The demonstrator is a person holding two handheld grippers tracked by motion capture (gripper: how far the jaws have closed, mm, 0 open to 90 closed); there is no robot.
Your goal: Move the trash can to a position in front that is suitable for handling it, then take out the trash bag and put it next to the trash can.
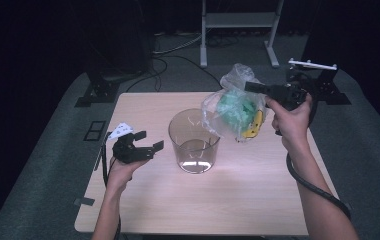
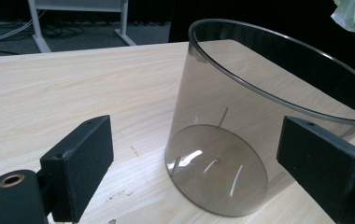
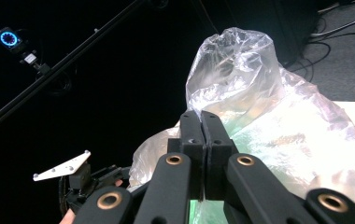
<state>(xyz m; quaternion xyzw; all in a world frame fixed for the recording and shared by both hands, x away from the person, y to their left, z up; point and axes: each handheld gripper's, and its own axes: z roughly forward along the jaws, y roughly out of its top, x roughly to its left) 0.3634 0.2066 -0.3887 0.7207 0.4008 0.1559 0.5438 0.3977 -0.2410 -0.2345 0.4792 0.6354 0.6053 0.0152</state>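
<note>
A clear round container (image 1: 194, 142) stands upright near the middle of the wooden table (image 1: 248, 195). My left gripper (image 1: 149, 140) rests open just left of it, jaws pointing at it. In the left gripper view the container's wall (image 2: 213, 102) stands between and beyond the wide-apart jaws of that gripper (image 2: 199, 158). My right gripper (image 1: 250, 87) is shut on the top of a clear plastic bag (image 1: 234, 107), which hangs above the table just right of the container's rim with green and yellow contents inside. In the right gripper view the closed jaws of this gripper (image 3: 201, 116) pinch the bag's film (image 3: 259, 107).
A metal frame stand (image 1: 238, 30) is on the floor behind the table. Black stand bases sit on the floor at the back left (image 1: 103, 85) and back right (image 1: 323, 80). Cables trail across the grey carpet. Bare wood stretches in front of the container.
</note>
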